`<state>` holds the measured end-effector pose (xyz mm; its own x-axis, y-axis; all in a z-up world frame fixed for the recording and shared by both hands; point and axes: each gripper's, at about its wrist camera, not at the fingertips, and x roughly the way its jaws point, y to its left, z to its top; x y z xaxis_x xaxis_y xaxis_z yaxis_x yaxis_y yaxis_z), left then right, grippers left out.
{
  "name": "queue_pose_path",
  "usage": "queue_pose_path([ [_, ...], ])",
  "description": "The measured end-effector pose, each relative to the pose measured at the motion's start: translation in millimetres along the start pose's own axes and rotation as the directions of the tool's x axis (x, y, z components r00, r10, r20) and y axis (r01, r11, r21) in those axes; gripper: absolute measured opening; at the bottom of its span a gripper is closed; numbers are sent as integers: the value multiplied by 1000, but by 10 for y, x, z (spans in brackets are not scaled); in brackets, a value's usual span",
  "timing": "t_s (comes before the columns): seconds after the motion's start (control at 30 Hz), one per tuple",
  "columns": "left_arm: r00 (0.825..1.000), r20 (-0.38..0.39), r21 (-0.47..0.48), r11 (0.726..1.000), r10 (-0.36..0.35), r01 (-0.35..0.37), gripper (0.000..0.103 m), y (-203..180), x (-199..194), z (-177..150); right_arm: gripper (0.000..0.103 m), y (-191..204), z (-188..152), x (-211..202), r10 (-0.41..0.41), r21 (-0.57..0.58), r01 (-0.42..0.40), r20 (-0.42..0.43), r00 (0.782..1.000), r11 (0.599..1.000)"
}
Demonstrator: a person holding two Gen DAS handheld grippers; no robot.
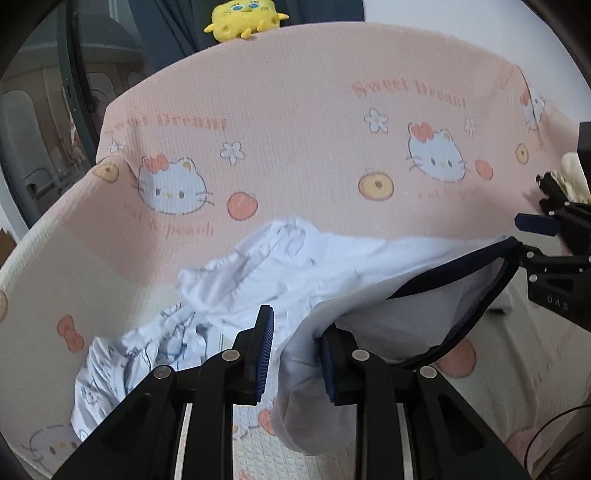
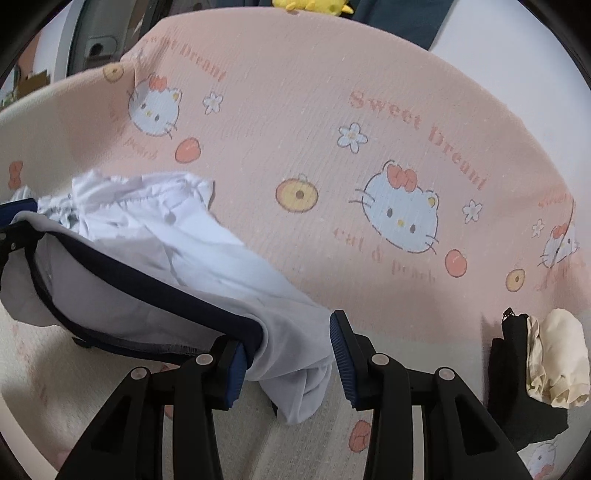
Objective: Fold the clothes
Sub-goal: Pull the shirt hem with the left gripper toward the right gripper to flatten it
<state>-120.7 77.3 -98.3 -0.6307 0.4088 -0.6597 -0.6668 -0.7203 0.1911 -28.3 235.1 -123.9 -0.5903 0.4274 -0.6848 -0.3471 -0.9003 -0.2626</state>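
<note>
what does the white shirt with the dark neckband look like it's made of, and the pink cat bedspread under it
White shirt: apparently thin, soft knit, matte; it drapes limply and folds softly. Its dark neckband looks like thicker trim.
Pink bedspread: seemingly a crinkled or waffle-textured woven cotton, matte; fine grid ribbing shows across the print. Exact fibres can't be told.

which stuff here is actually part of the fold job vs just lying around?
In the job:
- white garment with navy trim, draped over one finger of each open gripper
- left gripper
- right gripper
- crumpled printed white garment, probably next

Lying about:
- pink cat-print bedspread, the work surface
- yellow plush toy
- black and cream cloth bundle
</note>
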Motion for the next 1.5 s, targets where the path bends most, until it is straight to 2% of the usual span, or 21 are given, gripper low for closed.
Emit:
queue_pose_path([
  [0.13, 998, -44, -49, 998, -47, 45, 22, 17, 115, -74, 40, -41, 67, -27, 20, 19, -20, -10, 1000, 1000],
  [0.23, 994, -75, -87, 993, -84, 77, 22, 29, 202, -129, 40, -97, 33, 111, 76, 83, -69, -90, 993, 994],
  [0.37, 972, -148, -134, 977, -184, 164, 22, -32, 427, -399, 40, -124, -222, 428, 143, 157, -105, -250, 958, 982],
  [0.43, 963, -181, -135, 975, -199, 176, 22, -77, 518, -523, 40, -93, -381, 560, 154, 158, -107, -321, 935, 982],
  [0.5, 960, -196, -140, 975, -198, 172, 22, -86, 564, -582, 40, -68, -496, 622, 168, 159, -118, -347, 923, 980],
  [0.7, 951, -196, -196, 960, -239, 201, 22, -20, 647, -601, 40, -22, -532, 748, 163, 135, -121, -366, 916, 983],
  [0.8, 952, -183, -200, 958, -244, 207, 22, -18, 640, -611, 40, -6, -537, 759, 161, 129, -122, -360, 919, 984],
  [0.97, 955, -157, -189, 957, -251, 220, 23, -35, 431, -519, 41, -23, -539, 687, 164, 118, -130, -355, 920, 985],
  [1.03, 957, -131, -180, 956, -258, 233, 30, -48, 288, -449, 41, -55, -516, 640, 167, 126, -131, -347, 923, 983],
  [1.07, 959, -121, -177, 956, -255, 232, 45, -50, 239, -419, 41, -77, -488, 606, 170, 131, -133, -339, 925, 982],
  [1.1, 961, -114, -179, 957, -251, 229, 66, -41, 219, -401, 41, -81, -466, 581, 171, 132, -134, -331, 928, 982],
  [1.13, 963, -107, -182, 957, -247, 225, 72, -33, 199, -382, 41, -75, -443, 545, 172, 125, -138, -323, 931, 983],
  [1.17, 965, -100, -184, 958, -242, 221, 75, -25, 178, -364, 41, -68, -420, 503, 172, 116, -142, -316, 933, 983],
  [1.3, 972, -72, -194, 959, -225, 207, 75, 8, 98, -290, 41, -8, -294, 383, 179, 76, -164, -284, 942, 983],
  [1.43, 969, -83, -218, 953, -233, 211, 75, 11, 132, -289, 42, 67, -224, 228, 213, 30, -212, -230, 950, 977],
  [1.5, 965, -94, -218, 951, -245, 221, 75, -17, 153, -298, 51, 104, -204, 175, 236, 8, -240, -207, 949, 971],
])
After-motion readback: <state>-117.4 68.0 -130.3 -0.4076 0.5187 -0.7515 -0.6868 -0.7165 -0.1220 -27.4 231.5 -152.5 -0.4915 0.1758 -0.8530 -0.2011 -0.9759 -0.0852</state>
